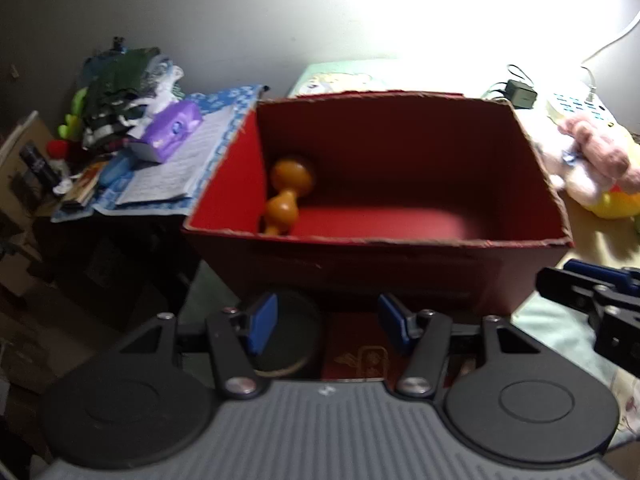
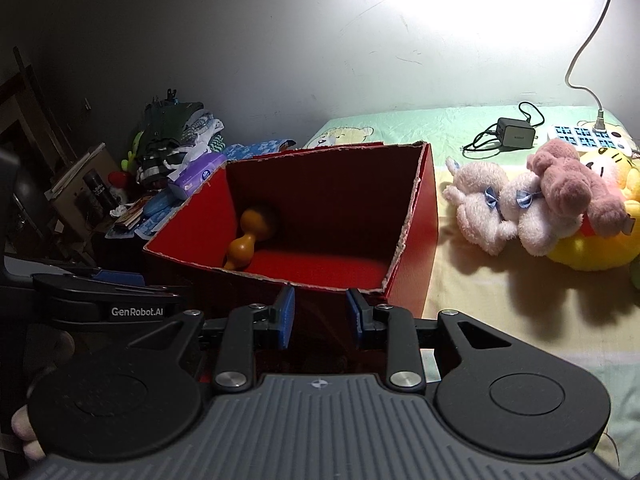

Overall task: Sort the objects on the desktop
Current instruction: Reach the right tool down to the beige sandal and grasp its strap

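The red box stands open-topped on the bed-like surface with its mouth tilted toward both cameras, which suits it as the collecting place for the sorting; one thing already lies inside, an orange gourd-shaped toy resting against the left inner wall near the front corner, probably where it rolled on the sloping floor. The left gripper hovers just in front of the box's near wall with its blue pads apart and nothing pinched between them, though a dark round object and a reddish flat item lie below the fingers; whether either is touched cannot be told. The right gripper sits low before the box's near corner, its jaws narrower but also unclenched, holding nothing visible. Both being empty beside the box suggests a pause between drops, with the next pick yet to be chosen. The right wrist view alone shows what remains to sort: the pale plush toys, a pink plush and a yellow plush heaped well to the right of the box, plus a charger and power strip near the wall. The left wrist view alone shows the items under the fingers, and gives a closer look at the cluttered side table with a purple tissue pack.
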Available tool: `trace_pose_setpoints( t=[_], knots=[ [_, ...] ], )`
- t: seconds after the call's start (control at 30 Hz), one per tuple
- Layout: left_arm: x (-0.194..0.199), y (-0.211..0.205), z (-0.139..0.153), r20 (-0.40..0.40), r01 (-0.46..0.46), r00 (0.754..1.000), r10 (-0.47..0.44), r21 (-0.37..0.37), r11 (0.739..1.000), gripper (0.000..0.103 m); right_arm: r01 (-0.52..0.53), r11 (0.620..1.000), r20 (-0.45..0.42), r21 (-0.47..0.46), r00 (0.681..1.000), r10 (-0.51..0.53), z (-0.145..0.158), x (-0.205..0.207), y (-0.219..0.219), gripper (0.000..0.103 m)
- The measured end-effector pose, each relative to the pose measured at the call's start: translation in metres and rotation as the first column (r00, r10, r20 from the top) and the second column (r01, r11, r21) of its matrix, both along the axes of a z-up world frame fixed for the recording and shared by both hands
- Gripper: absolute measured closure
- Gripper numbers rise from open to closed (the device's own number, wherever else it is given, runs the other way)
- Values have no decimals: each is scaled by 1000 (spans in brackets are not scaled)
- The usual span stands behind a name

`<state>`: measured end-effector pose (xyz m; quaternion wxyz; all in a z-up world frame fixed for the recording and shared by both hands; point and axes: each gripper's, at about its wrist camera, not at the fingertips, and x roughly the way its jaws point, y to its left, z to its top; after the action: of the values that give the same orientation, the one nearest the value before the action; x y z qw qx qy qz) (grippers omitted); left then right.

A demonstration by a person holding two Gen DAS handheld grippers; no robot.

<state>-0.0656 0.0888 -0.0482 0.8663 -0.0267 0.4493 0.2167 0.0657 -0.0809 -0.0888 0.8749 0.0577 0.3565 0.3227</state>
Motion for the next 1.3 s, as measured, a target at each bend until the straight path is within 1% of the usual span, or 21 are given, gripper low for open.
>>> trace_pose_setpoints(
  t=[0.07,0.2,0.3,0.37,0.47,0.53,0.6,0.77,0.87,0.93,1.13,1.23,1.27,1.3],
  knots=[
    [-5,-3,-6,10,38,999,-38,-43,998,43,7,1000,-40,-5,999,-7,-9,2,-5,73],
    [-13,-10,-17,49,123,992,-118,-126,984,44,42,999,-172,21,984,-38,-33,10,-17,74],
    [-19,-19,-25,84,206,978,-193,-187,960,43,55,998,-259,45,965,-41,-47,15,-23,75],
    [-20,-24,-31,99,253,967,-237,-217,943,41,44,997,-307,65,951,-22,-54,17,-24,75],
    [-17,-32,-41,104,302,953,-284,-263,916,42,25,995,-376,97,926,13,-66,20,-21,75],
    [-14,-35,-48,96,325,946,-310,-280,904,44,12,992,-417,128,908,43,-73,22,-20,75],
    [-12,-36,-52,91,339,941,-327,-298,892,45,3,989,-442,149,895,64,-78,24,-18,75],
    [-8,-31,-63,108,358,933,-343,-367,859,45,0,983,-505,182,858,94,-90,29,-15,75],
    [-2,-28,-73,75,333,941,-329,-379,864,45,-15,980,-522,198,844,119,-94,28,-11,75],
    [1,-25,-78,61,319,945,-322,-394,862,45,-26,980,-527,200,840,130,-95,28,-7,74],
    [9,-23,-87,30,309,945,-325,-404,861,45,-51,979,-540,200,827,153,-98,29,4,73],
    [12,-24,-88,31,315,943,-332,-410,856,41,-54,978,-539,202,828,157,-97,31,4,73],
    [13,-25,-89,28,318,941,-336,-409,856,38,-51,977,-542,205,826,156,-97,31,3,73],
    [14,-26,-89,29,322,940,-341,-411,853,37,-51,977,-542,205,826,157,-97,31,2,74]
  ],
)
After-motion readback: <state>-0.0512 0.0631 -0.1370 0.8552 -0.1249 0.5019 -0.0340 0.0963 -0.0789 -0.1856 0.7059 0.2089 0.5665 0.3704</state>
